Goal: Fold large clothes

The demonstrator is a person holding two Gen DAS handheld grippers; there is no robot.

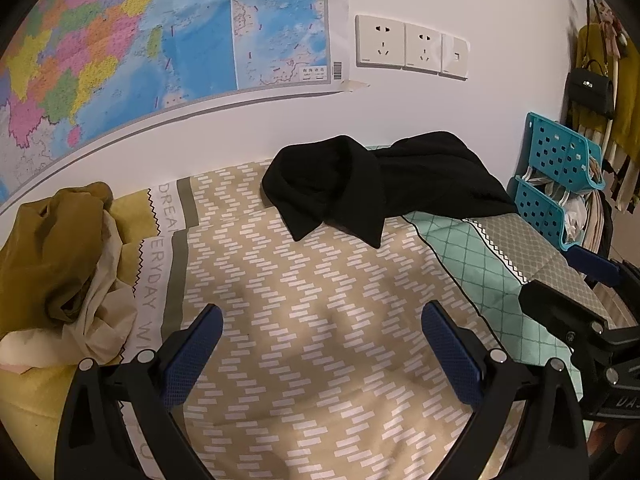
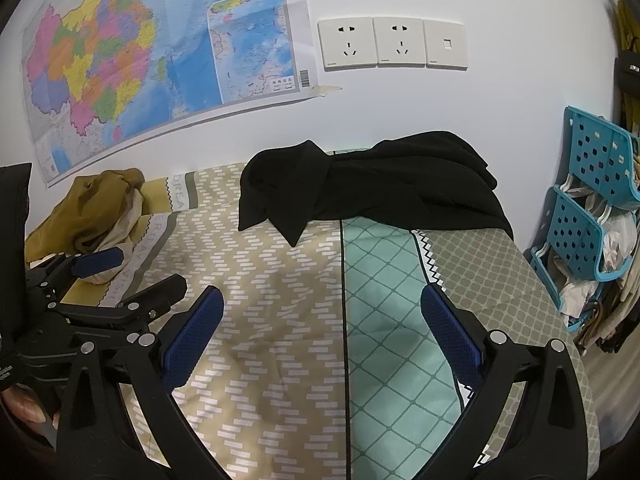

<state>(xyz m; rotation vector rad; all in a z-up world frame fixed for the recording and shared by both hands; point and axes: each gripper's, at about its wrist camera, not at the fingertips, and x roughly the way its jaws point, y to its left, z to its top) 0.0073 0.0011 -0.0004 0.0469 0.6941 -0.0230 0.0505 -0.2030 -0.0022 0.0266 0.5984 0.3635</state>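
A large black garment [image 1: 384,188] [image 2: 360,188] lies crumpled in a heap at the far side of the bed, against the wall. An olive and cream garment [image 1: 60,268] [image 2: 104,208] is bunched at the far left. My left gripper [image 1: 322,316] stands open above the tan patterned bedsheet [image 1: 312,320], well short of the black garment, with nothing between its blue pads. My right gripper [image 2: 322,300] is open too, empty, over the sheet's tan and teal seam [image 2: 344,320]. Each gripper also shows at the edge of the other's view.
A map poster [image 1: 120,48] and wall sockets [image 1: 412,46] hang on the white wall behind the bed. Blue perforated plastic racks [image 2: 588,216] with clothes stand at the bed's right edge. A black handbag [image 1: 592,88] and hung clothes are at far right.
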